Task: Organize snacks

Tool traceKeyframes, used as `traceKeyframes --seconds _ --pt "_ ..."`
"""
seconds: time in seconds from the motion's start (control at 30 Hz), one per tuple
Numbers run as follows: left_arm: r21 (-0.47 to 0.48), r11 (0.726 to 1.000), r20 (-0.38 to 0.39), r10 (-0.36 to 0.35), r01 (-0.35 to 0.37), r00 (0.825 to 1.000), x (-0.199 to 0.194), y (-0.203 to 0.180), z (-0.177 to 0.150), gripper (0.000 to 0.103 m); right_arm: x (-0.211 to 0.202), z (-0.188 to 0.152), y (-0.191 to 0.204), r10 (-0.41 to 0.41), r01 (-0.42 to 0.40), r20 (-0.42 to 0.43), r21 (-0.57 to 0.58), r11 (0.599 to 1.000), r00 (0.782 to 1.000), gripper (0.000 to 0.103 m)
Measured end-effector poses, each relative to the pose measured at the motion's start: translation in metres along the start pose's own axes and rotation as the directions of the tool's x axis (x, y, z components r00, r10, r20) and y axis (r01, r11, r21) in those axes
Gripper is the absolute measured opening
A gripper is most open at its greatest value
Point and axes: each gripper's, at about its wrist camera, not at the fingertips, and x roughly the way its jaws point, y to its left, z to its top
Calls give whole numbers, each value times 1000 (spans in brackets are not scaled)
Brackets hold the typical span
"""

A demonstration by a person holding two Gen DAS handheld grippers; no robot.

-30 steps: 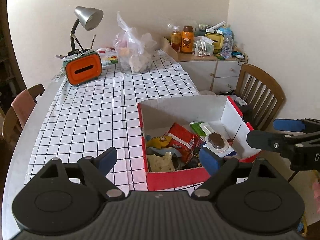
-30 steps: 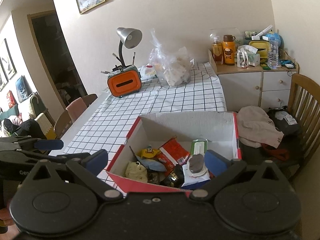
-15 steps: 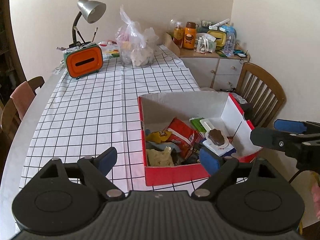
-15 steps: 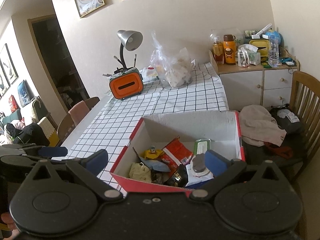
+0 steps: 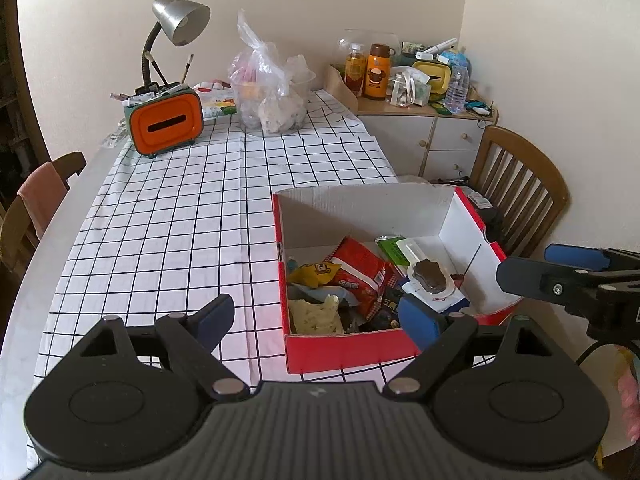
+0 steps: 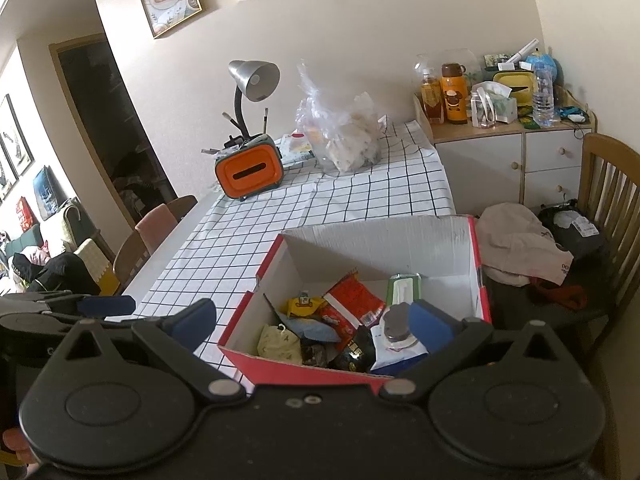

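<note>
Snacks lie heaped in the red cardboard box (image 5: 344, 350) on the desk (image 5: 168, 216). Left gripper (image 5: 316, 320) and right gripper (image 6: 316, 320) fingers spread, empty. Recommend descending on the topmost red packet (image 5: 360, 276), one at a time.

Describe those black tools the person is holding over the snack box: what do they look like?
Both look alike. The left gripper has a black ribbed body, two round black discs, and angled black link arms with silver rivets ending in blue finger pads. The right gripper is built the same; seen from the side it shows a small screw, white lettering and a thin black cable.
</note>
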Motion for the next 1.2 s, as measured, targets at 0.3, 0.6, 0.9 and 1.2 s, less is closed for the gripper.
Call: traceKeyframes --seconds 0.3,0.6,0.9,1.2 --pt "2 1000 -13 6 -6 1000 7 -3 0 90 4 -1 -2 0 0 -11 10 1000 1000 103" --pt "1 1000 -13 -3 3 1000 10 -2 -1 90 4 -1 -3 -1 1 -9 14 1000 1000 103" --pt "-5 1000 9 -4 4 1000 6 0 -1 90 1 -2 -2 -13 13 -2 -6 1000 1000 103" --pt "6 1000 28 -11 11 1000 0 -2 -3 90 -3 -5 2 -17 18 17 -13 1000 1000 103"
